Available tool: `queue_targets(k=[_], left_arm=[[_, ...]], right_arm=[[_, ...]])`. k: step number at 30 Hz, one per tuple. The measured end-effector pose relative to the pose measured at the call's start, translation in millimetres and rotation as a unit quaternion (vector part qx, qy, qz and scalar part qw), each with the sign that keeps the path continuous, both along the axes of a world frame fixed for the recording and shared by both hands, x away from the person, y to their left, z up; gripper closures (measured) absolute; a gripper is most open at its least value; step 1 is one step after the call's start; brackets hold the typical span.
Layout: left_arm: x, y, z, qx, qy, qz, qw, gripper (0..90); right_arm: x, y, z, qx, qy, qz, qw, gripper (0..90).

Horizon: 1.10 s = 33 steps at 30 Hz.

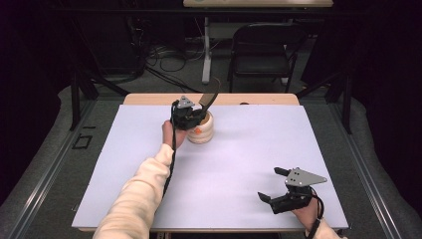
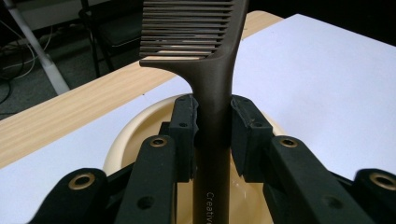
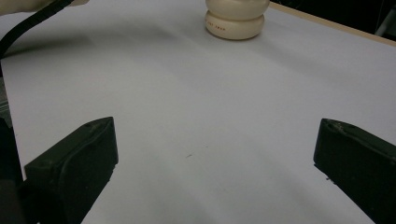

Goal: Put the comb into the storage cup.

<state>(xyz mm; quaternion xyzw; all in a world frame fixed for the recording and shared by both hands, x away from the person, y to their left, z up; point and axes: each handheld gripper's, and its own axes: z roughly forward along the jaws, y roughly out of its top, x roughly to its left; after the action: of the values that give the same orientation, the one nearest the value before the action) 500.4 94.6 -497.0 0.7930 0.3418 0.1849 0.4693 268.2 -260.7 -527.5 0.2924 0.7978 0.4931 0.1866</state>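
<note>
Gripping comb (image 2: pixel 215 93) at stiff, probably light handle by left claw (image 2: pixel 212 135) over cup (image 1: pixel 202 130); right claw (image 1: pixel 278 185) released.

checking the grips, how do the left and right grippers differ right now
The left gripper is shut on the comb handle; the right gripper is open and holds nothing. The left sits far across the table over the cream holder; the right rests near the front edge of the white sheet, apart from any object. Both have black jaws.
</note>
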Motion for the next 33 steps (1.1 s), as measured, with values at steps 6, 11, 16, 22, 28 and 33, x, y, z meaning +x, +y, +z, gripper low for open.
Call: queue_targets(k=[6,11,16,22,28,33], left_arm=[[0.2,-0.5,0.1,0.009,0.009,-0.002,0.9999,71.6],[-0.3,-0.4,1.1,0.012,0.010,-0.002,0.9999,71.2],[-2.4,2.8,5.1,0.004,0.008,-0.006,0.9999,67.2],[-4.7,6.2,8.6,0.007,0.009,-0.008,0.9999,59.6],[-8.1,11.9,11.3,0.001,0.014,-0.005,0.9999,48.3],[-12.2,17.0,17.6,-0.001,0.017,-0.005,0.9998,40.9]], right_arm=[[-0.1,0.0,0.1,0.001,0.000,0.000,1.0000,0.0],[-0.1,-0.2,0.2,0.001,-0.001,0.000,1.0000,0.0],[-0.2,-0.2,0.2,0.001,-0.001,-0.001,1.0000,0.0],[-0.2,-0.1,0.3,0.001,-0.001,-0.001,1.0000,0.0],[-0.2,0.0,0.3,0.001,-0.001,0.000,1.0000,0.0],[-0.3,0.0,0.4,0.001,-0.001,-0.001,1.0000,0.0]])
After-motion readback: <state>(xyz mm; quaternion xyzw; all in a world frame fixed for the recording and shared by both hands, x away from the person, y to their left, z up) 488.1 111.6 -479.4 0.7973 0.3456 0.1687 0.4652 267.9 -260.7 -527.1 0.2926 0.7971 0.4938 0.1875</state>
